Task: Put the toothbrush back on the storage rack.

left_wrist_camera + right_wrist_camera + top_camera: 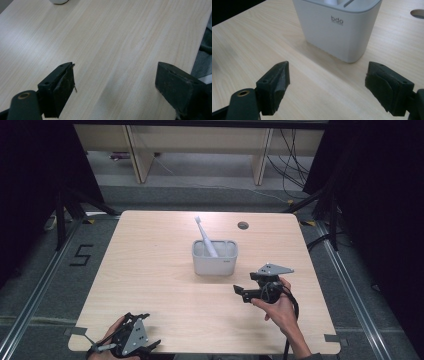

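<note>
Fingers (384, 90) of the right gripper (241, 291) stand wide with nothing between them, level and pointing toward the white holder (215, 257), which sits near the middle of the tabletop (150, 270). A toothbrush (206, 237) leans in it, head tilted toward the far left corner. The left gripper (150, 345), also wide and empty, lies at the near edge, well apart, so the right is nearer.
</note>
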